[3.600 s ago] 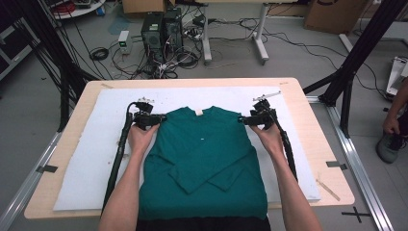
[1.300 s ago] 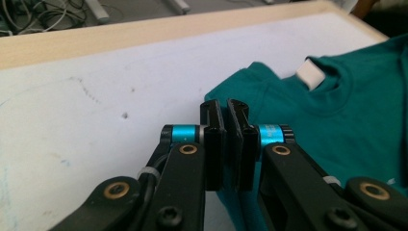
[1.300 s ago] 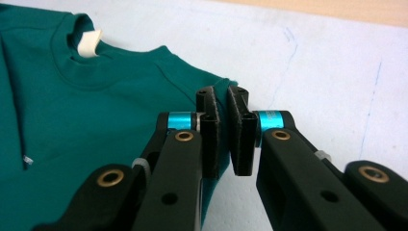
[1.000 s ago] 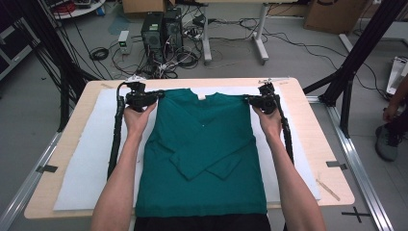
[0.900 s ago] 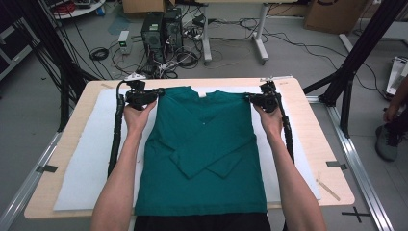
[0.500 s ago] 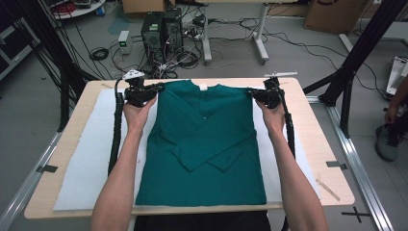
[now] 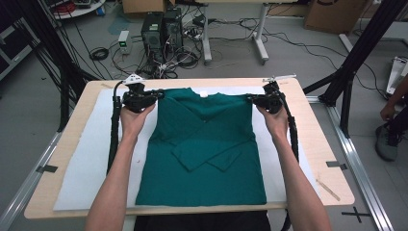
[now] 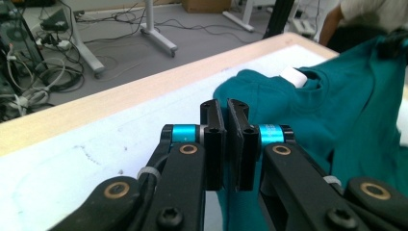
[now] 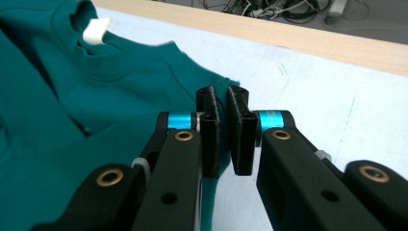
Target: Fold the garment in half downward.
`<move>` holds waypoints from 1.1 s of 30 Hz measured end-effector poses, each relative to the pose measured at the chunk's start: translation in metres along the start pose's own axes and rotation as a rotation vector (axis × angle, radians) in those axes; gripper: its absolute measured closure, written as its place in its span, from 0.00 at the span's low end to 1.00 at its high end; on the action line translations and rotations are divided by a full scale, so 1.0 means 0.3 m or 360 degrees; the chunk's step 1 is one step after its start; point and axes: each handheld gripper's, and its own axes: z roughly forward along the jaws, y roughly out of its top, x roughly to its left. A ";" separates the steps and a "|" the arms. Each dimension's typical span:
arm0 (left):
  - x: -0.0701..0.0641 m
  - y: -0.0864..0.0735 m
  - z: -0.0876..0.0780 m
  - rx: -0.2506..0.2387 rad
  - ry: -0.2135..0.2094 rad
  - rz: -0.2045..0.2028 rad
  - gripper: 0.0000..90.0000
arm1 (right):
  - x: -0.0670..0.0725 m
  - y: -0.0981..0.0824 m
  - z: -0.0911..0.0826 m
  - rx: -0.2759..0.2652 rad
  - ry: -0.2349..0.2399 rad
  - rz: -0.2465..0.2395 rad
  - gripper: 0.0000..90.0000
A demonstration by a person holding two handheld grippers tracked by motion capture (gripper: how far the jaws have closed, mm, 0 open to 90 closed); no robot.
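Nearest me, the green sweater's (image 7: pixel 207 144) hem reaches the tabletop's (image 7: pixel 72 144) front edge, its sleeves folded across the chest, on a white mat (image 7: pixel 86 159). Farther out, my left tool (image 7: pixel 155 96) is clenched on one shoulder and my right tool (image 7: pixel 253 99) on the other. Beyond the collar, bare wood.

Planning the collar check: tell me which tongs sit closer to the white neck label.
Left. The left tongs grip the shoulder just beside the label; the right tongs sit slightly farther off.
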 end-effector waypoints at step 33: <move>-0.195 -0.357 -0.217 0.0148 -0.0106 0.0026 0.95 | 0.163 -0.420 -0.135 0.0073 0.0164 -0.0054 0.94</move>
